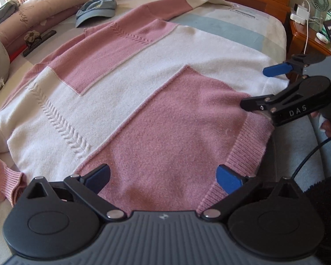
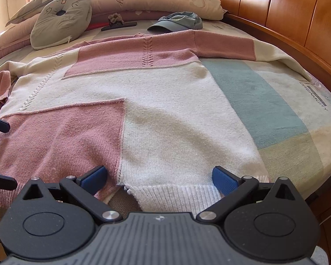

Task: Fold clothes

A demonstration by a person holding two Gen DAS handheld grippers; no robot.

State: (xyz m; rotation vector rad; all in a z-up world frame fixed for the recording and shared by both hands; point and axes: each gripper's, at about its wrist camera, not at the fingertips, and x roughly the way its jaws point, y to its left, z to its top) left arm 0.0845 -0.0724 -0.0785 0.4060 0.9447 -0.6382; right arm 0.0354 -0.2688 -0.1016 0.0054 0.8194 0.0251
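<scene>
At the far left of the left wrist view, a pink ribbed cuff (image 1: pixel 10 182) lies bunched at the lower left edge, with stacked pillows (image 1: pixel 55 2) in the upper left and a blue cap (image 1: pixel 96 8) beside them on the bed (image 1: pixel 231 28). The pink and white sweater (image 1: pixel 125 84) spreads flat across the middle of the frame, its ribbed hem toward the bottom. The left gripper (image 1: pixel 163 176) sits at the bottom centre with its jaws wide, over the pink hem panel. At the right edge the right gripper (image 1: pixel 260 88) hovers over the hem corner, jaws spread wide, gripping nothing. In the right wrist view, the right gripper (image 2: pixel 160 177) straddles the white hem, wide apart, and a wooden headboard (image 2: pixel 286 11) fills the upper right.
</scene>
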